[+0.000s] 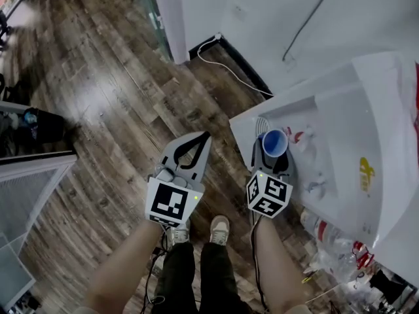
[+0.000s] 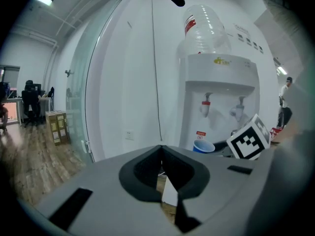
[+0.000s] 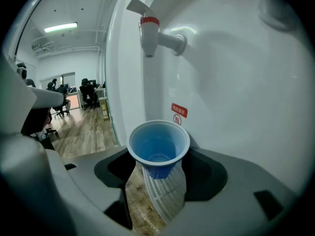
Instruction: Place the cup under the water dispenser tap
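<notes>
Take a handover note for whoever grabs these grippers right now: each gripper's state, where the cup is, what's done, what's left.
Left hand-held gripper: shut, empty.
Right hand-held gripper: shut on the blue cup, which is upright.
The cup is over the drip tray grille, lower than the red tap of the water dispenser, and not set down.
Done: cup brought to the dispenser.
Left: set it under the tap, release.
</notes>
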The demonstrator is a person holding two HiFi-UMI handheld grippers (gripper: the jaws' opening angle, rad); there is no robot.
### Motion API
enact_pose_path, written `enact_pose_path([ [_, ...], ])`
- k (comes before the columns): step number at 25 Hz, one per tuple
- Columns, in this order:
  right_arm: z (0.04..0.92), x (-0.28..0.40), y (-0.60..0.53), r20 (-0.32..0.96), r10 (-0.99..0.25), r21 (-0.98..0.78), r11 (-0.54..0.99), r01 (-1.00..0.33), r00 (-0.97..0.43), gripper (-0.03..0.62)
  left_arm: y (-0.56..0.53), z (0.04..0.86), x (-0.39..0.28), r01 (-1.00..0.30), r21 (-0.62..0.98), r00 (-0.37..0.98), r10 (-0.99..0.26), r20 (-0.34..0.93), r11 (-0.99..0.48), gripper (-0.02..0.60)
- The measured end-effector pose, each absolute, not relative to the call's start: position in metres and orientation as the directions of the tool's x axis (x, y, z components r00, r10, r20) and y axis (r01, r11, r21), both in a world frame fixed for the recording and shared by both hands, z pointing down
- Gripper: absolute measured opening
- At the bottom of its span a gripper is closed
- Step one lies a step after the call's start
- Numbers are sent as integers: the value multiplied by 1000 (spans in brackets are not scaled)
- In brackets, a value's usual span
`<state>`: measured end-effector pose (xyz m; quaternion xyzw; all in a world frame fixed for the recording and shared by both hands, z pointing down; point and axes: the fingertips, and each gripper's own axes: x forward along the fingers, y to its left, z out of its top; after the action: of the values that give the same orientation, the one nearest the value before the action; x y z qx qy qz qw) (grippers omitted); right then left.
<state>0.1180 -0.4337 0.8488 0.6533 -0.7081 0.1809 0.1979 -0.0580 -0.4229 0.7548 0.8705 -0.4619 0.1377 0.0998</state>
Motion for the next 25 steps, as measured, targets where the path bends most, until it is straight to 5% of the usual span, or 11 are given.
enact_pose_path([
  [15, 859, 104, -398, 597, -793, -85, 89, -992, -122, 398, -419, 764, -56, -818, 76, 553, -742, 380, -571, 6],
  [19, 831, 105, -381, 612, -783, -63, 86, -994, -106, 291, -418, 741, -57, -814, 52, 551, -739, 387, -579, 6],
  [25, 762, 91, -367, 607, -771, -109, 162, -981, -194, 236, -413, 686, -67, -815, -7, 533, -754, 384, -580, 6],
])
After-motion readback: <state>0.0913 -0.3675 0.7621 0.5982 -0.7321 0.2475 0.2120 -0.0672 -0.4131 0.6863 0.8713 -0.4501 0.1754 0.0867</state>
